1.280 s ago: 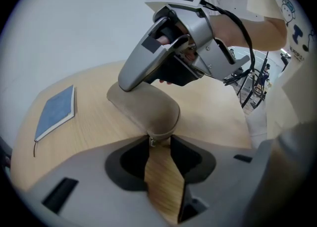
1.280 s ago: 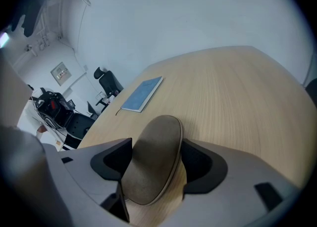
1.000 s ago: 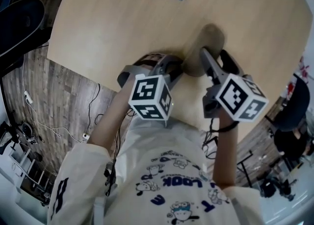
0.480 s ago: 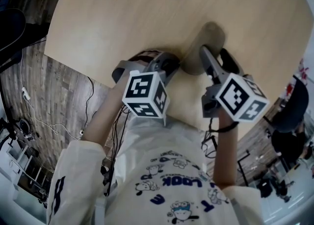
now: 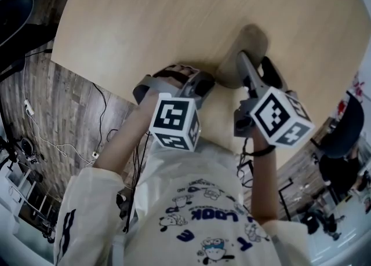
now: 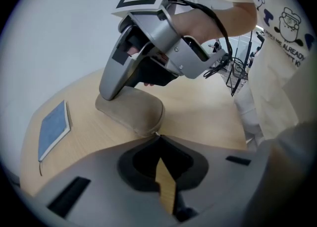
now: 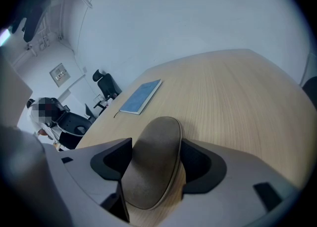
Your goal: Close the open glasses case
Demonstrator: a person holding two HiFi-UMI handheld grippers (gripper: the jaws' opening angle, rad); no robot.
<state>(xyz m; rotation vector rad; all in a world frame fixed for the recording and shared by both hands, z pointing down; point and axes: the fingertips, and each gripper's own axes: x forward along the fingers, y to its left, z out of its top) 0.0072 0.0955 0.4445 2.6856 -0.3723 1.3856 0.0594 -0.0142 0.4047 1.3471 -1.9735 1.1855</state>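
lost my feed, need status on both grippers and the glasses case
Left gripper shut, empty, tips by the glasses case end. Right gripper clamped across the case. Case lies flat, looks closed. Blue notebook lies apart, not in the way.

The bench [image 5: 133, 21] is a round table of pale wood. Under it, the floor [image 5: 58, 114] has dark grey wooden planks, and thin cables [image 5: 102, 117] lie on it. The wall [image 7: 188, 18] behind is plain white. A black office chair [image 7: 104, 85] stands near that wall.
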